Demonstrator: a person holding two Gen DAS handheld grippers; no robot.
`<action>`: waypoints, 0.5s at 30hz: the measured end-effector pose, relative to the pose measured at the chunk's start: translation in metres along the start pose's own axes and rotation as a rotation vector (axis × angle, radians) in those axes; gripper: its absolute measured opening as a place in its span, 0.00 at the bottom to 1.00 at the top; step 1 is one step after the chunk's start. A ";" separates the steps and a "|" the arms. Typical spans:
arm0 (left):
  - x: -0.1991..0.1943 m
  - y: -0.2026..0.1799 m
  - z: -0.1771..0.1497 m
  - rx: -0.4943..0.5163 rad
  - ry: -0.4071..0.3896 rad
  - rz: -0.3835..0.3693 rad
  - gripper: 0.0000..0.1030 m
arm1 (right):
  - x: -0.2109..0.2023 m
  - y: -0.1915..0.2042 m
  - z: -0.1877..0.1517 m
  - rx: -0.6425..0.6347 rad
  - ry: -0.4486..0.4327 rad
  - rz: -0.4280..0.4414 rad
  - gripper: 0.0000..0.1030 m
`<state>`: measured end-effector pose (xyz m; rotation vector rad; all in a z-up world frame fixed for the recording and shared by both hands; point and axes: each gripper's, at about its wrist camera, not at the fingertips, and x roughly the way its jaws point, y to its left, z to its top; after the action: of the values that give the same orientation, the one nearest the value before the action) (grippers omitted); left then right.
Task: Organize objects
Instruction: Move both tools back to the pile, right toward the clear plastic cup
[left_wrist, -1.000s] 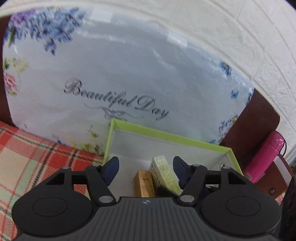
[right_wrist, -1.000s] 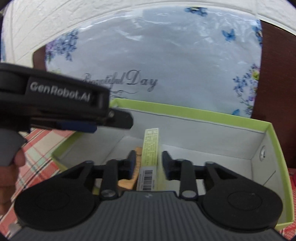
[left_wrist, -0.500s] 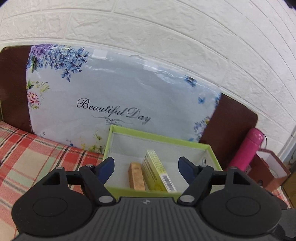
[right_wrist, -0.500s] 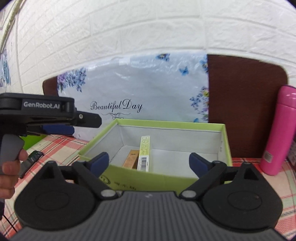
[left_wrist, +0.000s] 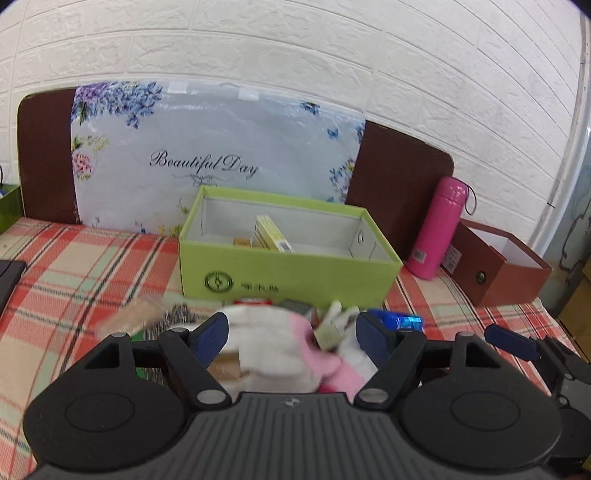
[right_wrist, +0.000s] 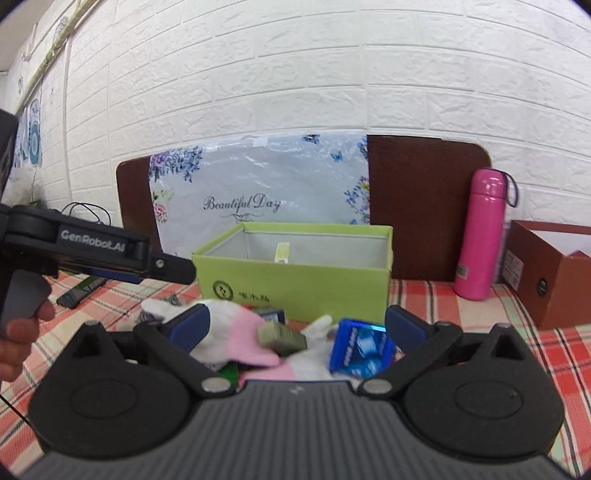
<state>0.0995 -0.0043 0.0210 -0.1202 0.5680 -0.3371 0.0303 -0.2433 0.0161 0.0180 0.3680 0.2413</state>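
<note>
A green open box (left_wrist: 288, 275) (right_wrist: 295, 280) stands on the plaid cloth and holds a yellow carton (left_wrist: 271, 232) (right_wrist: 282, 253) and a small tan box (left_wrist: 242, 242). In front of it lies a pile: a white and pink sock (left_wrist: 280, 350) (right_wrist: 240, 332), a blue blister pack (right_wrist: 364, 349) (left_wrist: 400, 319), a small olive box (right_wrist: 282, 334). My left gripper (left_wrist: 291, 336) is open above the pile. My right gripper (right_wrist: 297, 325) is open above the pile too. Both are empty.
A pink bottle (left_wrist: 437, 227) (right_wrist: 482, 232) and a brown open box (left_wrist: 498, 266) (right_wrist: 546, 273) stand to the right. A floral bag (left_wrist: 214, 155) leans on a brown board at the wall. A black phone (right_wrist: 79, 291) lies left.
Both grippers have pulled back out of the green box and away from it. The right gripper opened wide, leaving the yellow carton in the box. The pile has come into view.
</note>
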 end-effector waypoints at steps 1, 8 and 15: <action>-0.003 -0.002 -0.006 0.002 0.003 -0.001 0.77 | -0.003 -0.001 -0.005 -0.002 0.008 -0.012 1.00; -0.014 -0.012 -0.046 0.014 0.050 -0.040 0.77 | -0.024 -0.009 -0.036 0.021 0.057 -0.063 1.00; -0.005 -0.025 -0.072 0.062 0.102 -0.087 0.77 | -0.036 -0.017 -0.059 0.042 0.088 -0.100 1.00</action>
<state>0.0498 -0.0275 -0.0315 -0.0679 0.6540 -0.4473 -0.0194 -0.2703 -0.0270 0.0302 0.4598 0.1360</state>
